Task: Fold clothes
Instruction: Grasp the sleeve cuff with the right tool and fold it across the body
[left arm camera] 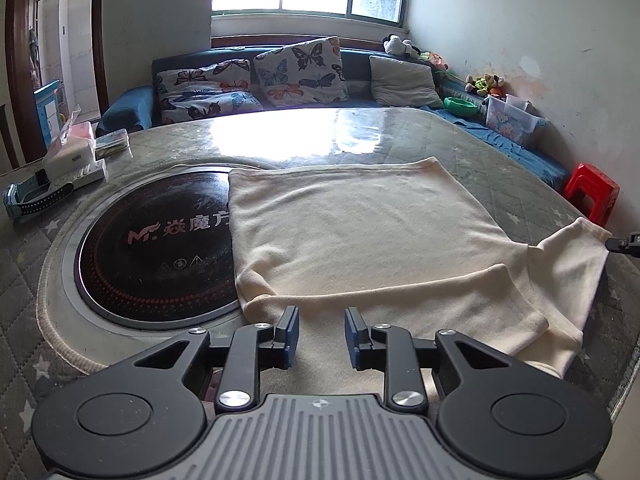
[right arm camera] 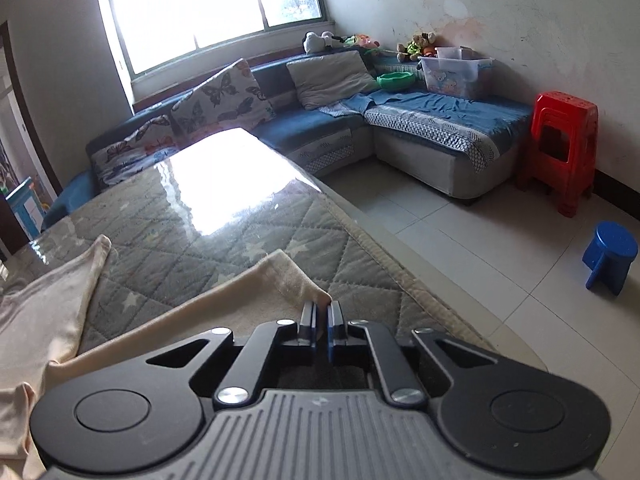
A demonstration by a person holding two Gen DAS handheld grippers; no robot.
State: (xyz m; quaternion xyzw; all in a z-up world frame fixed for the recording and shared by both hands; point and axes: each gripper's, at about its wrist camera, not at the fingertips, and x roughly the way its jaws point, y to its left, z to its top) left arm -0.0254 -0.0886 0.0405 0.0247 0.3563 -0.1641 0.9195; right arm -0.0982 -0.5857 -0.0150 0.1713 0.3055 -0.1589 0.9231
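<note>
A cream shirt (left arm camera: 360, 232) lies flat on the quilted table (left arm camera: 492, 168), its left edge over a round black cooktop (left arm camera: 160, 248). One sleeve is folded across its near part, and the other sleeve (left arm camera: 572, 256) stretches out to the right. My left gripper (left arm camera: 321, 334) hovers open above the shirt's near edge, with nothing pinched between its pads. In the right wrist view my right gripper (right arm camera: 321, 314) is shut on the cuff of that outstretched sleeve (right arm camera: 224, 312), near the table's right edge (right arm camera: 400, 276). Its tip (left arm camera: 624, 242) also shows at the sleeve's end in the left wrist view.
A tissue box (left arm camera: 76, 144), a power strip (left arm camera: 86, 174) and a blue watch (left arm camera: 32, 200) sit at the table's far left. A blue sofa (right arm camera: 420, 120) with cushions runs behind. Red stools (right arm camera: 564, 148) and a blue stool (right arm camera: 610, 256) stand on the tiled floor to the right.
</note>
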